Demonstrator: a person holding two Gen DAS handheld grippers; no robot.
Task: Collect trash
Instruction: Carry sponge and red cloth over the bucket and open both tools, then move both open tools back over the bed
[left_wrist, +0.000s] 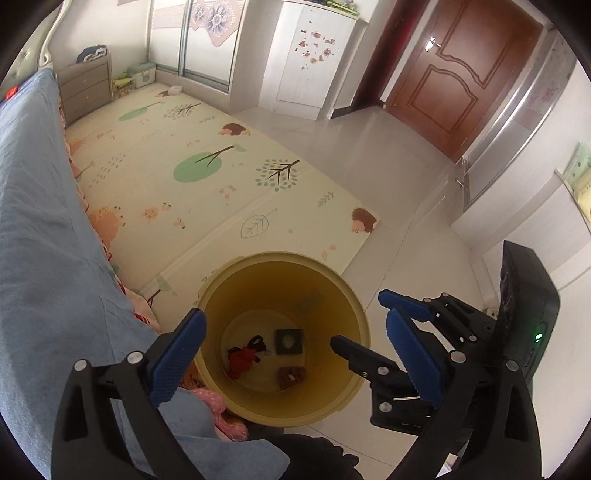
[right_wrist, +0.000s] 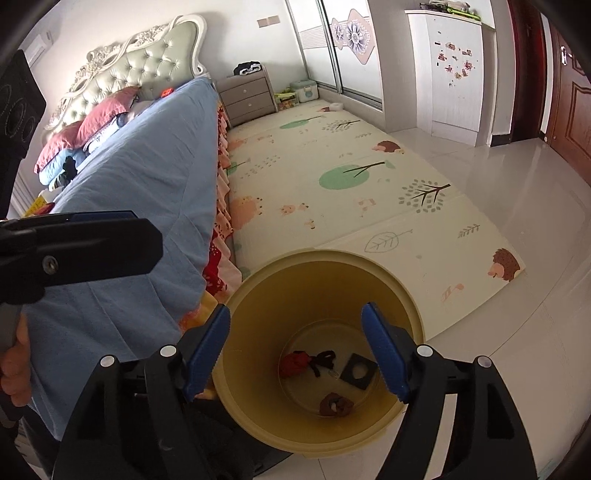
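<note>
Trash lies at the bottom of a yellow bin (right_wrist: 325, 295) that stands on the pale tiled floor (left_wrist: 388, 155), just beside the bed (right_wrist: 140, 184) and touching the near corner of the play mat (right_wrist: 332, 206). Inside the bin are a red crumpled scrap (right_wrist: 294, 363) with a black string-like bit (right_wrist: 324, 360) against it, a black square piece (right_wrist: 358, 371) with a round hole, and a brown lump (right_wrist: 335, 404) nearer the camera.

Both tools hang over the bin's mouth, pointing steeply down into it. The left gripper (left_wrist: 297, 358) has its jaws spread wide, nothing between them; one blue pad sits over the bin's left rim, the other well to the right. The right gripper (right_wrist: 299, 350) also has its jaws apart and empty, the pads framing the view of the trash below. In the left wrist view the right gripper (left_wrist: 373, 325) shows at the bin's right rim, jaws apart.

A hand (right_wrist: 14, 365) grips a handle at the left edge of the right wrist view. The bed carries a blue cover and pink pillows (right_wrist: 99, 114) near a padded headboard (right_wrist: 147, 62). A brown door (left_wrist: 461, 70) and a white cupboard (left_wrist: 310, 59) stand at the far side.
</note>
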